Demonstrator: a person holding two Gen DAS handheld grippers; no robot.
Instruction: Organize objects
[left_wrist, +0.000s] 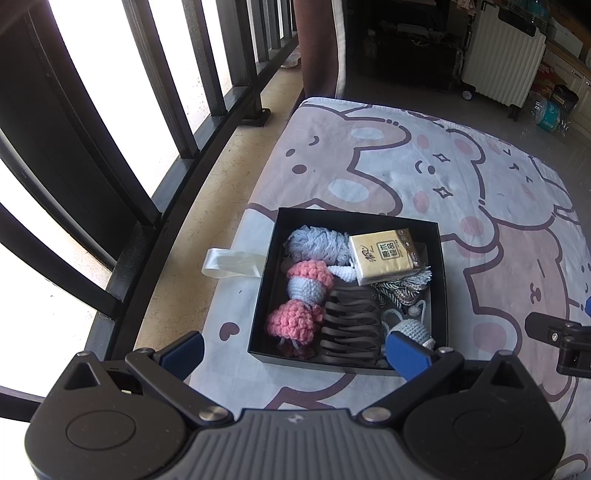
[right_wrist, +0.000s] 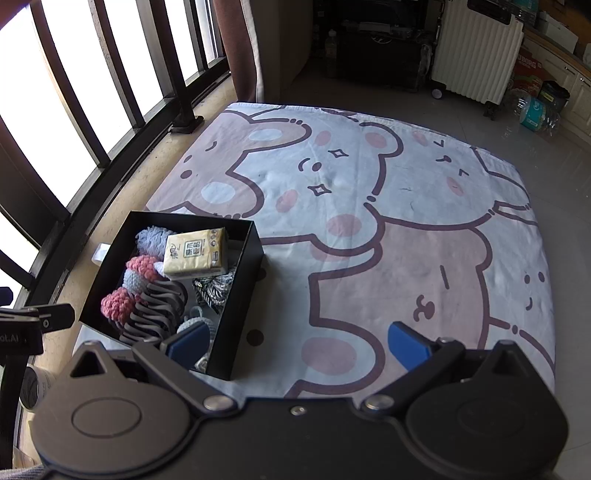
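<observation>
A black open box (left_wrist: 441, 280) (right_wrist: 245, 295) stands on a cartoon-print cloth. It holds a tissue pack (left_wrist: 382, 255) (right_wrist: 195, 253), pink and grey crochet toys (left_wrist: 308, 280) (right_wrist: 138, 271), a brown hair claw (left_wrist: 351, 325) (right_wrist: 155, 310), a grey yarn ball (left_wrist: 317, 242) and a striped cord (right_wrist: 216, 288). My left gripper (left_wrist: 295, 352) is open and empty, just above the box's near edge. My right gripper (right_wrist: 299, 343) is open and empty over the cloth, at the box's right near corner.
The cloth (left_wrist: 424, 166) (right_wrist: 369, 184) covers a low surface. A dark window railing (left_wrist: 155, 177) runs along the left. A white ribbon loop (left_wrist: 232, 264) lies left of the box. A white suitcase (right_wrist: 476, 51) and bottles stand at the far right.
</observation>
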